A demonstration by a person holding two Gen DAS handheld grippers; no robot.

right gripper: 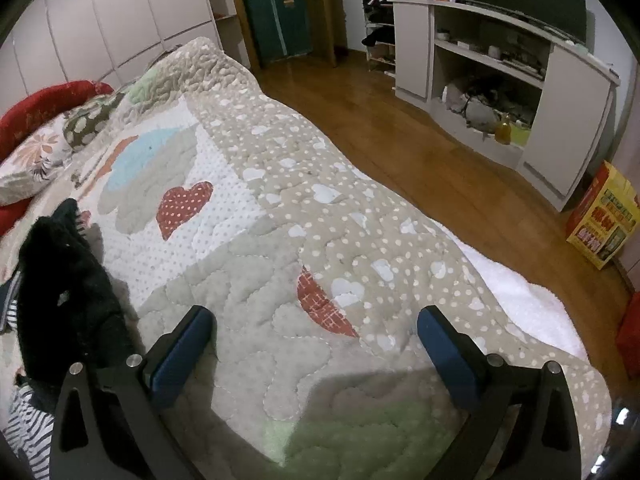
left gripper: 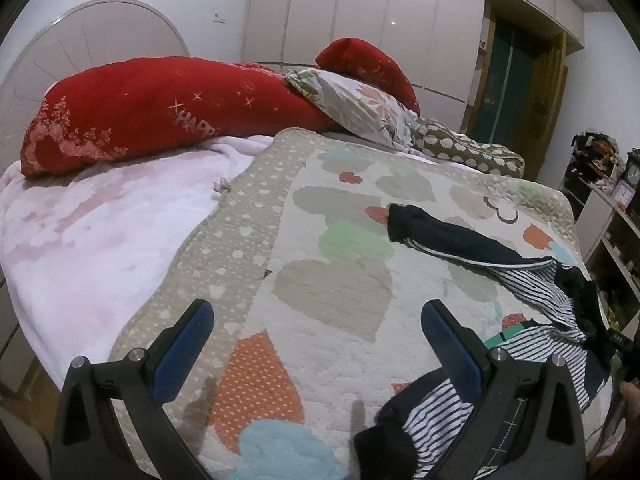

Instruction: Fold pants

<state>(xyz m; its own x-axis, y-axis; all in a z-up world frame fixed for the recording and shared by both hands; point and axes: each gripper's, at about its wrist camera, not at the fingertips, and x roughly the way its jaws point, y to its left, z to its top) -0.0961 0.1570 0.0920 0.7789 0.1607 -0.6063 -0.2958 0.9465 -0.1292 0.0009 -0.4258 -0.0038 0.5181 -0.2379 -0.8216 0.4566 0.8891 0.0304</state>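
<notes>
- Fingers [left gripper: 452,344] of both the left gripper [left gripper: 316,344] and the right gripper [right gripper: 314,344] are spread wide; nothing is held.
- Pants [left gripper: 460,240] are seen crumpled, probably mixed with striped clothing [left gripper: 536,292], on the quilt [right gripper: 280,208].
- No fold is made yet.

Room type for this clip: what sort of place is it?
A home bedroom, most likely: a bed with a heart-patterned quilt, red pillows against a rounded headboard, and a glossy wall of wardrobes. The pants lie crumpled on the quilt.

Pants [left gripper: 520,280] on quilt [left gripper: 340,248] at 3 o'clock, pillows [left gripper: 140,112] behind at 11 o'clock, shelf unit [right gripper: 500,72] across floor [right gripper: 400,140] at 1 o'clock.
</notes>
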